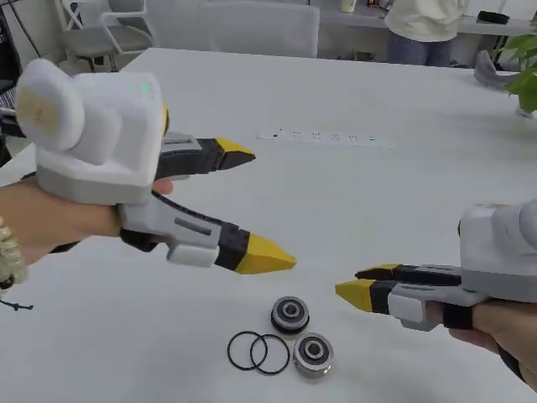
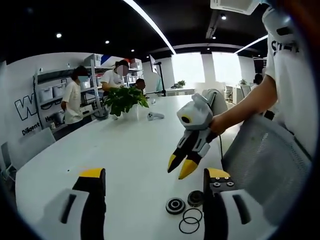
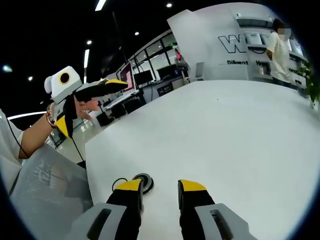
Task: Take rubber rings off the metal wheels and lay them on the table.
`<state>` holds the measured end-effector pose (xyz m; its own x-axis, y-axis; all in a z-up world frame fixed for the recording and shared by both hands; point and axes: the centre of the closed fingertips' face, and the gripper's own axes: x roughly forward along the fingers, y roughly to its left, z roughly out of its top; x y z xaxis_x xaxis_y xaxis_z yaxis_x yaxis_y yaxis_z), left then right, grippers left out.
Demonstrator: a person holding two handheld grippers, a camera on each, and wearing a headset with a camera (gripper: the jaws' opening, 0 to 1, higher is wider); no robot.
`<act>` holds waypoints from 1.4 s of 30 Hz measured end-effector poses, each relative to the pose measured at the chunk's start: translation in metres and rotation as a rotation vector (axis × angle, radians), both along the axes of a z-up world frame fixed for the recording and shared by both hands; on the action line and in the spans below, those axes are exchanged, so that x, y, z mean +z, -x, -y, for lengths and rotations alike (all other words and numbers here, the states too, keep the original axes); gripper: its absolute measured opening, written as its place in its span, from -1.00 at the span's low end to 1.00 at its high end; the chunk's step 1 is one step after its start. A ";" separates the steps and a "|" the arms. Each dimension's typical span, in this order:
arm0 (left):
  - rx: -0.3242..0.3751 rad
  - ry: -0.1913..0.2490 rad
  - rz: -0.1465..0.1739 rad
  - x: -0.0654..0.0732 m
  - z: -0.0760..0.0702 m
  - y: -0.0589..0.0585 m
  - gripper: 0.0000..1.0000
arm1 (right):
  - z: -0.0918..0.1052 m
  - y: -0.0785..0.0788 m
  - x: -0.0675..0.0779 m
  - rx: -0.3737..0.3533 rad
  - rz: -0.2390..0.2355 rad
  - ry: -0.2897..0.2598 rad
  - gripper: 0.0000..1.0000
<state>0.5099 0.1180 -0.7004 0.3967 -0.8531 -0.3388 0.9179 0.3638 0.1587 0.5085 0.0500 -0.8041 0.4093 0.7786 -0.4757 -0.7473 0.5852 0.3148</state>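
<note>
Left gripper [image 1: 270, 210] at 9 o'clock: jaws wide apart, empty. Right gripper [image 1: 352, 283] at 3 o'clock: jaws narrowly parted, empty. Two round metal wheels [image 1: 289, 315] sit on the white table [image 1: 352, 193] at 6 o'clock. Two thin black rubber rings [image 1: 251, 353] lie overlapping at 9 o'clock of the nearer wheel.

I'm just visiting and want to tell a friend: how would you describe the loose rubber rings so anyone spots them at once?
Look at the big white table, at the part nearest the camera, where two small metal wheels sit close together. Just left of the nearer wheel lie the rubber rings. They are two thin black overlapping hoops lying flat, unlike the thick silvery wheels.
</note>
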 end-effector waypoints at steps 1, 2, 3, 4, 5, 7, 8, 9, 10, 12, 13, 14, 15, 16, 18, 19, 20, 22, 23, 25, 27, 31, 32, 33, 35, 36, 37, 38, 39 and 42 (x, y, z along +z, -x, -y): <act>-0.004 -0.004 0.001 -0.002 0.002 -0.001 0.53 | 0.000 0.000 0.000 0.001 0.000 0.003 -0.49; -0.009 -0.016 0.002 -0.005 0.005 -0.002 0.52 | 0.001 0.001 -0.001 0.002 -0.001 0.008 -0.49; -0.013 -0.020 0.003 -0.006 0.007 -0.003 0.50 | 0.001 0.001 -0.002 0.003 -0.001 0.010 -0.49; -0.019 -0.027 0.004 -0.009 0.009 -0.004 0.48 | 0.001 0.001 -0.002 0.004 -0.001 0.014 -0.49; -0.020 -0.029 0.002 -0.011 0.010 -0.005 0.46 | 0.001 0.001 -0.002 0.003 0.001 0.015 -0.49; -0.009 -0.019 0.002 -0.016 0.011 -0.008 0.39 | 0.001 0.001 -0.001 0.003 0.003 0.016 -0.49; -0.001 -0.012 0.000 -0.019 0.012 -0.008 0.36 | 0.001 0.001 -0.001 0.003 0.003 0.015 -0.50; 0.008 -0.006 -0.003 -0.025 0.011 -0.007 0.33 | 0.002 0.001 -0.001 0.003 0.002 0.015 -0.50; 0.014 -0.006 -0.005 -0.030 0.011 -0.007 0.30 | 0.002 0.002 -0.002 0.003 0.002 0.016 -0.50; 0.027 -0.006 -0.020 -0.041 0.009 -0.006 0.27 | 0.002 0.002 -0.003 0.004 0.001 0.020 -0.51; 0.032 -0.029 -0.051 -0.053 0.007 -0.003 0.24 | 0.002 0.002 -0.003 0.005 0.000 0.021 -0.51; 0.021 -0.071 -0.078 -0.063 0.005 0.000 0.22 | 0.002 0.003 -0.003 0.006 -0.002 0.021 -0.51; 0.013 -0.116 -0.093 -0.075 0.003 0.003 0.20 | 0.001 0.003 -0.004 0.010 -0.003 0.024 -0.51; 0.009 -0.135 -0.089 -0.080 0.004 0.004 0.16 | 0.001 0.003 -0.004 0.012 -0.002 0.026 -0.51; -0.011 -0.173 -0.102 -0.093 0.005 0.007 0.11 | 0.000 0.004 -0.005 0.017 -0.003 0.031 -0.51; -0.023 -0.180 -0.108 -0.097 0.007 0.008 0.10 | 0.000 0.005 -0.005 0.019 -0.004 0.032 -0.51; -0.027 -0.182 -0.113 -0.100 0.008 0.009 0.09 | 0.000 0.005 -0.006 0.021 -0.005 0.035 -0.51; -0.032 -0.191 -0.129 -0.107 0.008 0.010 0.07 | 0.000 0.005 -0.007 0.025 -0.006 0.039 -0.51; -0.035 -0.197 -0.137 -0.111 0.008 0.011 0.06 | 0.000 0.006 -0.007 0.027 -0.007 0.040 -0.51; -0.042 -0.208 -0.144 -0.117 0.008 0.013 0.00 | -0.001 0.006 -0.008 0.032 -0.010 0.040 -0.51; -0.041 -0.219 -0.146 -0.121 0.007 0.013 -0.06 | -0.002 0.007 -0.010 0.039 -0.013 0.046 -0.51; -0.042 -0.222 -0.137 -0.124 0.008 0.013 -0.22 | -0.004 0.010 -0.012 0.053 -0.015 0.060 -0.52; -0.043 -0.220 -0.137 -0.125 0.009 0.013 -0.29 | -0.004 0.010 -0.012 0.055 -0.015 0.063 -0.52; -0.044 -0.219 -0.136 -0.125 0.010 0.013 -0.34 | -0.004 0.010 -0.013 0.058 -0.015 0.067 -0.52; -0.047 -0.219 -0.133 -0.126 0.011 0.014 -0.42 | -0.004 0.011 -0.014 0.061 -0.016 0.071 -0.52; -0.050 -0.221 -0.132 -0.128 0.012 0.014 -0.45 | -0.004 0.011 -0.014 0.062 -0.016 0.072 -0.52; -0.050 -0.220 -0.134 -0.128 0.012 0.015 -0.47 | -0.004 0.011 -0.014 0.062 -0.016 0.072 -0.52; -0.053 -0.220 -0.139 -0.130 0.013 0.016 -0.50 | -0.004 0.011 -0.014 0.062 -0.016 0.072 -0.52; -0.057 -0.222 -0.141 -0.130 0.014 0.017 -0.52 | -0.004 0.011 -0.014 0.063 -0.017 0.073 -0.52; -0.065 -0.231 -0.139 -0.132 0.015 0.019 -0.61 | -0.003 0.011 -0.014 0.064 -0.016 0.075 -0.52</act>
